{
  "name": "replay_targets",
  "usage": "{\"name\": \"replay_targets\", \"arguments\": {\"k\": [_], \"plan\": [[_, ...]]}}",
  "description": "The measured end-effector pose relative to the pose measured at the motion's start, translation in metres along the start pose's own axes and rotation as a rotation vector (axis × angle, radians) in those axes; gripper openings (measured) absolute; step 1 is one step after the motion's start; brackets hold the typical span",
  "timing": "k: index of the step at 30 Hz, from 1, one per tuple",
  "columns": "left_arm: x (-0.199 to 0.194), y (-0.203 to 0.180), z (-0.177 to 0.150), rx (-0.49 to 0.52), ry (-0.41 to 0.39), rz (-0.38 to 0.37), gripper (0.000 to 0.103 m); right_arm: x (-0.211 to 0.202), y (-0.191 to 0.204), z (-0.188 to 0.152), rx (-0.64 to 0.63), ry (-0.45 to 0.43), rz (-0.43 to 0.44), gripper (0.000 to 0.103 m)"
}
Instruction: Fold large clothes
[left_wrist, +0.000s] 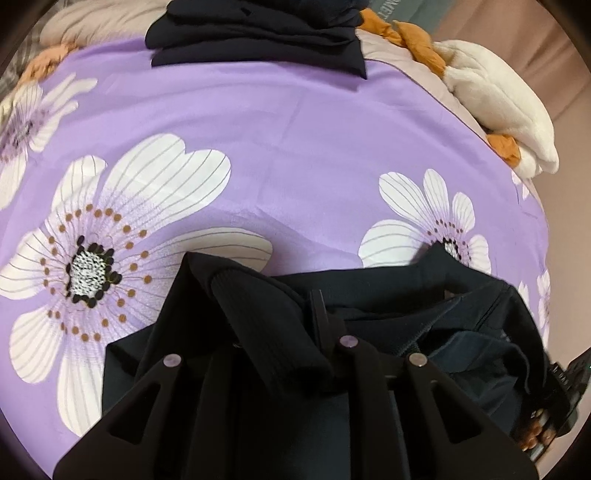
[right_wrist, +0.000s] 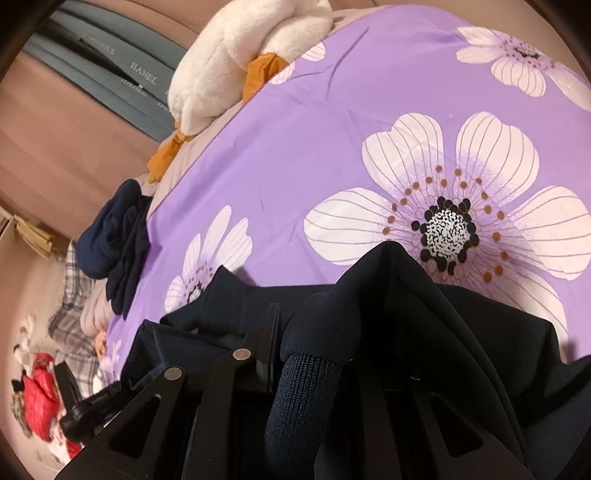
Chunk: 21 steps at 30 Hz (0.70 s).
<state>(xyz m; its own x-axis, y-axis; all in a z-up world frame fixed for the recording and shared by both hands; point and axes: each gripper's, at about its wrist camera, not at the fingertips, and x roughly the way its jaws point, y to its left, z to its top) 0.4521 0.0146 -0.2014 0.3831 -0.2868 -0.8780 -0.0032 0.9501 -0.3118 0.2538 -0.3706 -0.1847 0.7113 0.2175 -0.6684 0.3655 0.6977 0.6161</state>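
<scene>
dark garment (left_wrist: 369, 314) bunched btwn both tools, on purple bedspread (left_wrist: 295, 147)

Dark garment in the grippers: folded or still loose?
Loose. The dark garment hangs bunched from the left gripper and right gripper, unlike the folded stack.

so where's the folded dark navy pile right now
In the left wrist view the folded dark navy pile lies at the far edge of the purple floral bedsheet, left of the white plush toy.

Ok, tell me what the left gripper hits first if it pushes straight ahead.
The left gripper already grips the dark garment. Beyond it, probably the purple floral bedspread, then perhaps the folded dark stack; depth is unclear.
</scene>
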Motion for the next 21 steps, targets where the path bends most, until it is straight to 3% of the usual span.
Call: {"name": "replay_targets", "arguments": {"k": [4,6,8,11,13,15,18,21], "plan": [[0.004,0.001,0.007,-0.038,0.021,-0.014,0.018,0.008,-0.015,0.007,0.100,0.036,0.043,0.015],[0.004,0.002,0.010,-0.060,0.037,-0.028,0.020,0.010,-0.022,0.010,0.147,0.052,0.067,0.019],[0.003,0.004,0.013,-0.078,0.052,-0.043,0.024,0.010,-0.026,0.011,0.186,0.059,0.093,0.030],[-0.004,0.008,0.017,-0.098,0.039,-0.060,0.042,0.003,-0.029,0.016,0.234,0.045,0.152,0.047],[-0.012,0.010,0.019,-0.094,0.003,-0.012,0.075,-0.003,-0.030,0.020,0.246,0.028,0.170,0.051],[-0.024,0.014,0.022,-0.090,-0.076,0.024,0.086,-0.004,-0.031,0.023,0.254,0.038,0.165,0.052],[-0.030,0.023,0.027,-0.101,-0.118,0.074,0.087,-0.002,-0.029,0.024,0.240,0.059,0.144,0.053],[-0.032,0.032,0.029,-0.106,-0.137,0.088,0.087,-0.008,-0.031,0.031,0.275,0.036,0.210,0.065]]}}
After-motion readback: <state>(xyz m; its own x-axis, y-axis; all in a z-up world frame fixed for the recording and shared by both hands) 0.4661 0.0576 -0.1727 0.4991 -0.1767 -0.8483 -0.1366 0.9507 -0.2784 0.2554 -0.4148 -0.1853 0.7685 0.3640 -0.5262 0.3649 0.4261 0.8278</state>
